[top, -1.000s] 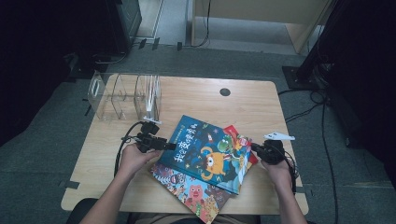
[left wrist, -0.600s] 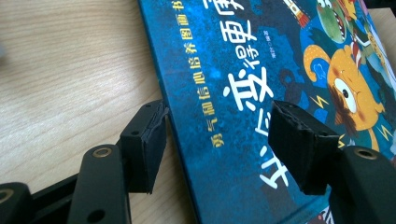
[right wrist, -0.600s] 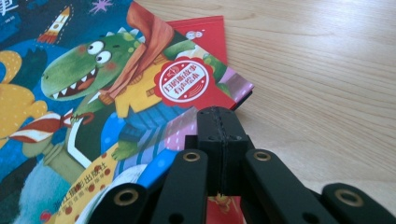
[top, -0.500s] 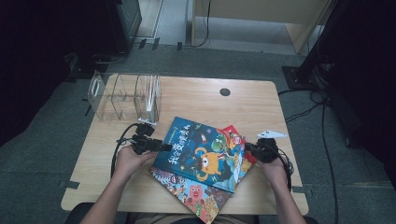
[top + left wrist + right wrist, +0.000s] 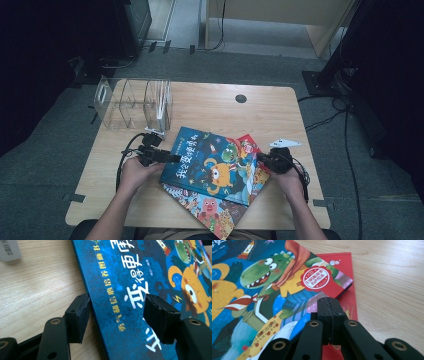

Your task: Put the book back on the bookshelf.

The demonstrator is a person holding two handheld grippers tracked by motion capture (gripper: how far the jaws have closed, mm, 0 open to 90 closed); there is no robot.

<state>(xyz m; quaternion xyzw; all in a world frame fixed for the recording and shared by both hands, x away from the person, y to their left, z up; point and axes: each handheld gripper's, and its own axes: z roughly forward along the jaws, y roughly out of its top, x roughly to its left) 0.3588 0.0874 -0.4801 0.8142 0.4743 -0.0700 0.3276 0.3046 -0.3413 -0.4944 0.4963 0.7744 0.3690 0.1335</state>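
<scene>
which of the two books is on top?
The blue book, with the orange monster and green dinosaur cover. It lies across the red book, whose corners stick out beneath it at bottom and right.

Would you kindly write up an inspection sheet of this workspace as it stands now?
Surface: wooden table, round black grommet near the far edge.
Job's things: blue picture book on top of a red book and another picture book.
Clutter: clear acrylic file holder at far left.
Grippers: left gripper open, jaws astride the blue book's left edge; right gripper shut at the book's right corner.
Cables: black cable looping from the left gripper; floor cables at right.
Surroundings: grey carpet, dark equipment at both sides.
</scene>
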